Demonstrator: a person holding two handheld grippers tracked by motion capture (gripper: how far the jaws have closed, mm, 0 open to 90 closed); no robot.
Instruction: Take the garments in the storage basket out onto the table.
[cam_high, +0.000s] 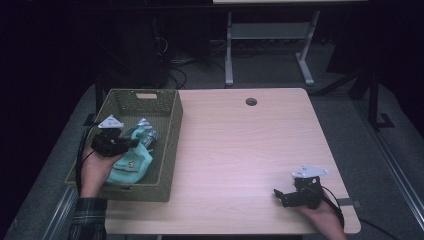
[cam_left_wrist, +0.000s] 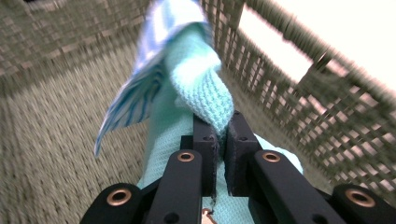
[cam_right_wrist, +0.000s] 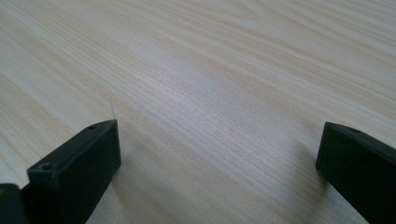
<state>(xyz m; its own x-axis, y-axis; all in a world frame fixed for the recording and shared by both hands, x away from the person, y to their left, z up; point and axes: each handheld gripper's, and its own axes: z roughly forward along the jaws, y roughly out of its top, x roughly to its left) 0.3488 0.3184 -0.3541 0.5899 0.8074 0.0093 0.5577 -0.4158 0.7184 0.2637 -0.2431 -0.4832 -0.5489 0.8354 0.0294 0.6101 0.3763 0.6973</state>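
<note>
A woven olive basket (cam_high: 170, 131) stands at the table's left edge, and a mint-green cloth (cam_high: 131, 165) lies in it. My left gripper (cam_high: 131, 143) is inside the basket, shut on a fold of that cloth (cam_left_wrist: 201, 79), which hangs from the jaws with a blue-striped piece (cam_left_wrist: 135, 98) beside it. A striped item (cam_high: 146, 131) lies deeper in the basket. My right gripper (cam_high: 278, 196) rests low over the table near the front right, its jaws wide open with bare wood (cam_right_wrist: 210, 107) between them.
The light wooden table (cam_high: 240, 145) has a round cable hole (cam_high: 251, 101) near its far edge. The basket's lattice wall (cam_left_wrist: 299, 102) rises close on the right of the left gripper. A desk frame (cam_high: 270, 45) stands on the floor beyond the table.
</note>
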